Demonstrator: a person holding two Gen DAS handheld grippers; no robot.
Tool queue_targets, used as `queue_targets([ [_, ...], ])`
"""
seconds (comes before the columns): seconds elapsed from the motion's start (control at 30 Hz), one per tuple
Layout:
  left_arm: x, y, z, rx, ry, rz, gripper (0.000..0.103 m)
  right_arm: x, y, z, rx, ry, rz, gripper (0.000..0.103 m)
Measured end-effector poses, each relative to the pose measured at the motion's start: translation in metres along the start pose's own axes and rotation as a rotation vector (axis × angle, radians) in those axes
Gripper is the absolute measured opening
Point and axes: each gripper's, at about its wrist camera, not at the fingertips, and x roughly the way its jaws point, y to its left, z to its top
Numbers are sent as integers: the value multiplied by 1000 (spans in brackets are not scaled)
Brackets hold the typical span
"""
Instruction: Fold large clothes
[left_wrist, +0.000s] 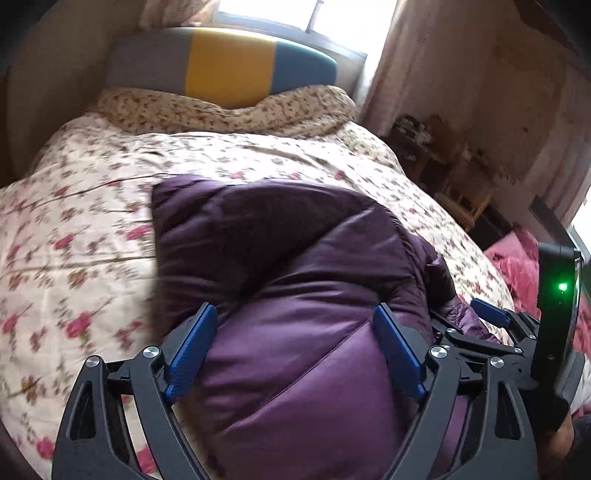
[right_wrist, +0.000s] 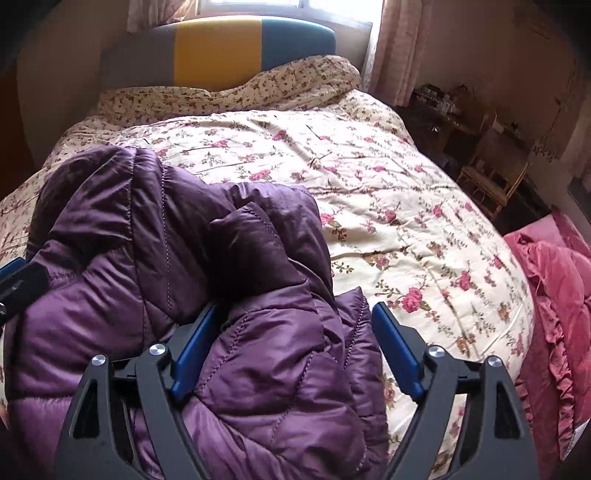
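A puffy purple quilted jacket (right_wrist: 207, 295) lies bunched on a floral bed quilt (right_wrist: 388, 192). Both tongs — left gripper (left_wrist: 295, 343) and right gripper (right_wrist: 295, 343) — gape wide, padding bulging between their fingers, nothing pinched. Best judged: press the air out, then pinch a seamed edge — slippery fabric slides.

The down jacket (right_wrist: 192, 280) lies on the bed's quilt (right_wrist: 388, 192) at lower left of the frame; the headboard (right_wrist: 221, 48) stands behind, top centre.
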Motion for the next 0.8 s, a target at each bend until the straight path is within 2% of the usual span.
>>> queue_targets([
  [0.13,-15,20,-6,-51,8,2,88,-14,-4,-1,6,-9,28,94],
  [0.33,-28,38,-21,-95,33,-30,91,-33,-9,-12,-11,9,105,96],
  [0.6,-20,45,-40,-167,87,-172,91,-22,-16,-35,43,92,215,97],
  [0.7,-9,48,-45,-214,118,-231,91,-17,-15,-37,39,104,230,95],
  [0.8,-4,44,-44,-203,124,-278,85,-16,-14,-39,31,104,262,82],
])
